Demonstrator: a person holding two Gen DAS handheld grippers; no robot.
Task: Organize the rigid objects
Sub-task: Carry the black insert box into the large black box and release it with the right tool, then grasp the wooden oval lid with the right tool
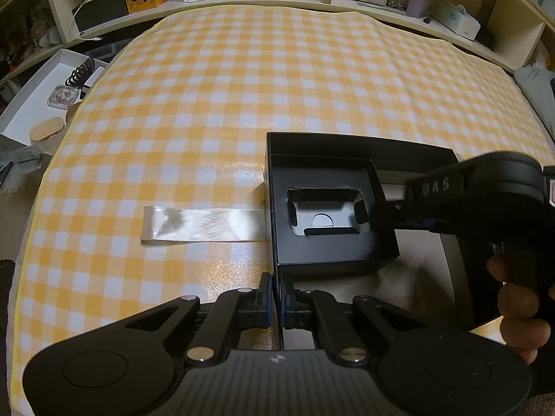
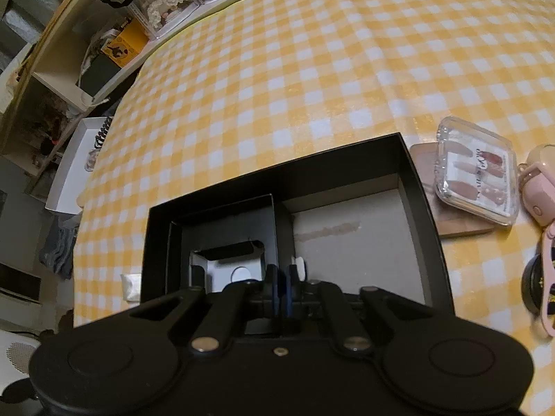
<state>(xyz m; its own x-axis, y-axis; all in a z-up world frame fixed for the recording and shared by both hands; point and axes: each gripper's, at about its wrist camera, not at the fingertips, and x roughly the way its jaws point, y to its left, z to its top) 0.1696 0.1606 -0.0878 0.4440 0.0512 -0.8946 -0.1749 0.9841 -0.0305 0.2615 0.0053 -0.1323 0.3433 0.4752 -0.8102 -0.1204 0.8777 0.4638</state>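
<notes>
While the left gripper (image 1: 277, 289) pinched the near-left wall of the black box (image 1: 274, 208), the right gripper (image 2: 281, 286) reached inside it, jaws slightly parted with nothing clearly between them. Directly ahead of those fingers sat a smaller black insert tray (image 2: 222, 232); a clear nail case (image 2: 475, 183) lay to their right on the table (image 2: 277, 86).

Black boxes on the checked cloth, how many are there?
2. A large open black box lies on the cloth, and a smaller black box with a cut-out sits inside its left part. Others may be out of view.
</notes>
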